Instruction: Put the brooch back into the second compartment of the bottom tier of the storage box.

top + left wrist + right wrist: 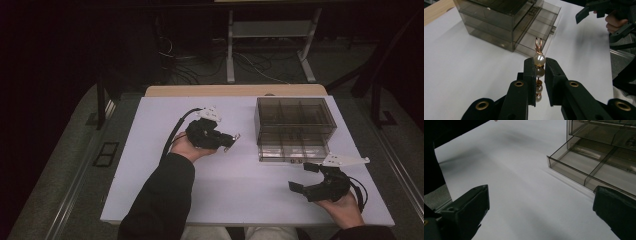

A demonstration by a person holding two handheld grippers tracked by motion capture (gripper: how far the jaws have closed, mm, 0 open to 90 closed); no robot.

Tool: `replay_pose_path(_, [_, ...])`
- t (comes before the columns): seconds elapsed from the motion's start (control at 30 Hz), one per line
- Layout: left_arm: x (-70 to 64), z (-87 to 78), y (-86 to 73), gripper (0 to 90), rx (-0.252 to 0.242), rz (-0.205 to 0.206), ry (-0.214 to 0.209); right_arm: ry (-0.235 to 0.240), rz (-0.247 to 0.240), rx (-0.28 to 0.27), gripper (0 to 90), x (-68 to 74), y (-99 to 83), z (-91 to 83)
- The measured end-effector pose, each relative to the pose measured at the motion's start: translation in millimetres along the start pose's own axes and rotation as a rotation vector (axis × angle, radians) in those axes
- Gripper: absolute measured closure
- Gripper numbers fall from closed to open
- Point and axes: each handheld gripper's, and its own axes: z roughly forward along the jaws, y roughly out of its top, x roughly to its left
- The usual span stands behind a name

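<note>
While clamping pearl earring [539,65], left gripper [539,82] level.

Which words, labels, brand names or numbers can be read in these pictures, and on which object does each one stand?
There are none to read. The smoky drawer box carries no label, the white table is plain, and the pearl earring held in the left gripper bears no mark. The open right gripper shows no print either.

Lab/test rig: white table [165,200], floor cables [250,65], desk frame [231,45].
</note>
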Motion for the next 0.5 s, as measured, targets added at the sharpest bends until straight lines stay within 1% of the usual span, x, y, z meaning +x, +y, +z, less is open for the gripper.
replay_pose_path(0.5, [-1.5,23.1,19.8,79.1,0.006,0.022,-0.032,-0.002,0.0,-0.008,0.4,0.2,-0.4,-1.2])
